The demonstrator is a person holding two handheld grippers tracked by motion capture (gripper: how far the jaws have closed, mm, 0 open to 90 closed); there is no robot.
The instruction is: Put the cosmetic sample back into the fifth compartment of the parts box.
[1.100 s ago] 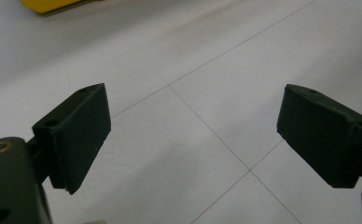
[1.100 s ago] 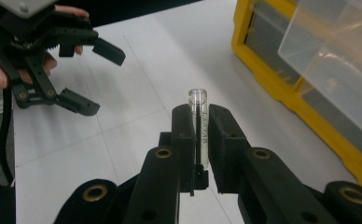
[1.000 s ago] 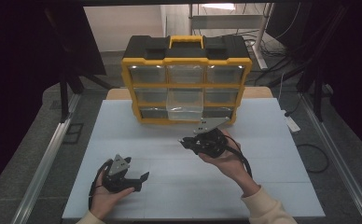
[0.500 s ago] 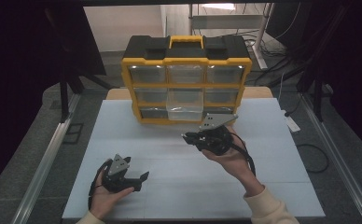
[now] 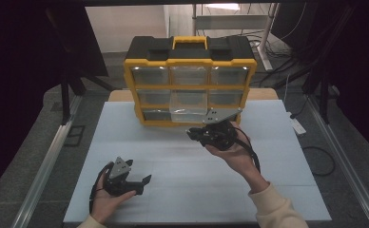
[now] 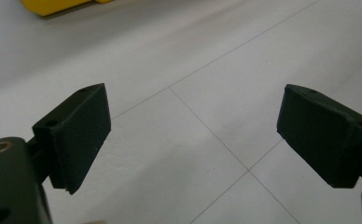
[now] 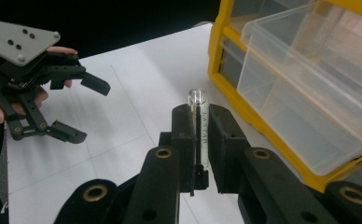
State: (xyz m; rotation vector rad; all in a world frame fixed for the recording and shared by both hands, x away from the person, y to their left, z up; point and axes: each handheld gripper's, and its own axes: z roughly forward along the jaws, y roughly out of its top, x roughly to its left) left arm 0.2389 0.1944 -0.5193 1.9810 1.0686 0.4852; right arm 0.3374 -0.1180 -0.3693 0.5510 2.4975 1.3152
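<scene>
a small clear glass tube [image 7: 198, 128] with lettering down its side is standing upright between the two black jaws of the right tongs [image 7: 200, 140], which are pinching it from both sides, its open rim poking up just above the jaw tips. in the right gripper view the tube is sitting just beside a clear plastic drawer [image 7: 309, 98] that is pulled out of the yellow organiser case [image 7: 223, 46], the drawer's front corner hanging a little above and to the side of the tube without touching it. in the high view the right tongs [image 5: 199, 134] are hovering over the white tabletop [image 5: 182, 156], close in front of the case's [image 5: 190, 61] bottom row, with the pulled-out drawer [image 5: 188, 107] in the middle column jutting toward them; the tube itself is too small to make out there. the case is standing upright at the far edge of the tabletop, black on top with a yellow handle. the left tongs [image 5: 142, 183] are resting low over the near left part of the tabletop, well apart from the case, held in the person's left hand [image 5: 107, 202]. their jaws are standing spread wide with nothing between them, and in the left gripper view bare tabletop is showing through the gap of the left tongs [image 6: 193, 140].
</scene>
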